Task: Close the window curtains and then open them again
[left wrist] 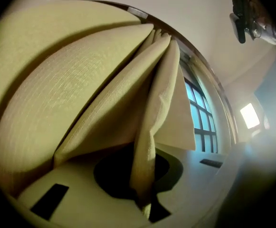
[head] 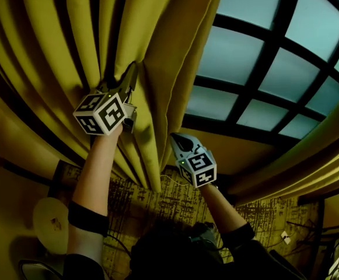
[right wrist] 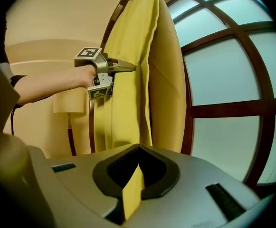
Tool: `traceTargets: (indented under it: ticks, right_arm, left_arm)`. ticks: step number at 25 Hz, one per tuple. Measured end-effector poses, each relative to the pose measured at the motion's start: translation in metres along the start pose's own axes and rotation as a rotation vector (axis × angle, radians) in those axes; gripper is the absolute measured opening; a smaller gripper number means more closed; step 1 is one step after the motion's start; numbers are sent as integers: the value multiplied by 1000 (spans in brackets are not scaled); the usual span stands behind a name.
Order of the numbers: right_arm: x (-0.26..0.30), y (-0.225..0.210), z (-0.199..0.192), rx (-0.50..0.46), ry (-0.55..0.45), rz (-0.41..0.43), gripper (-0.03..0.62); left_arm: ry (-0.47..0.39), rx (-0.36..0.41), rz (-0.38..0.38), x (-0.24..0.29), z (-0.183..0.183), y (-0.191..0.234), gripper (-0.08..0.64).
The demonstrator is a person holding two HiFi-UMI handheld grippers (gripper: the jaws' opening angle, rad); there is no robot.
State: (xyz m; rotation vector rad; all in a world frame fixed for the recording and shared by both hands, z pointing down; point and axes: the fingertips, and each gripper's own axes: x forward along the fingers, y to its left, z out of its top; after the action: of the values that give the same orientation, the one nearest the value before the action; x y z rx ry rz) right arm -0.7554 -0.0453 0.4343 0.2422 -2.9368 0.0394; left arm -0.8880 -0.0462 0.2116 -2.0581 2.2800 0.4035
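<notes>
At 7 o'clock in the head view a pale round lamp (head: 51,220) sits low down, dim and hard to see. The big yellow curtain (head: 87,34) fills the left and the middle. Its long folds run up and down the room. In this view they fan out from a bottom tip near 6 o'clock, up to 10 and 12 o'clock. The top of the curtain is cut off by the picture edge.

The left gripper (head: 131,73) is a little toward 10 o'clock from the middle and points up into the folds. Its claw is squeezed tight on a fold of the curtain. In the left gripper view the cloth covers most of the claw.

The right gripper (head: 177,137) is lower, just past the middle. Its claw is pinched on the curtain's edge too. Under it lies a patterned rug (head: 169,206).

The window (head: 262,57) stands uncovered at 2 o'clock. A second curtain (head: 309,162) at 4 o'clock shows only in part.
</notes>
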Motion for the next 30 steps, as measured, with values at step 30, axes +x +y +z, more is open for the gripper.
traceTargets:
  ticks: [30]
  right_arm:
    - [5,-16,28,-10,-82,31,2]
  left_arm:
    - [-5,7,30,-7,-10,-20,6]
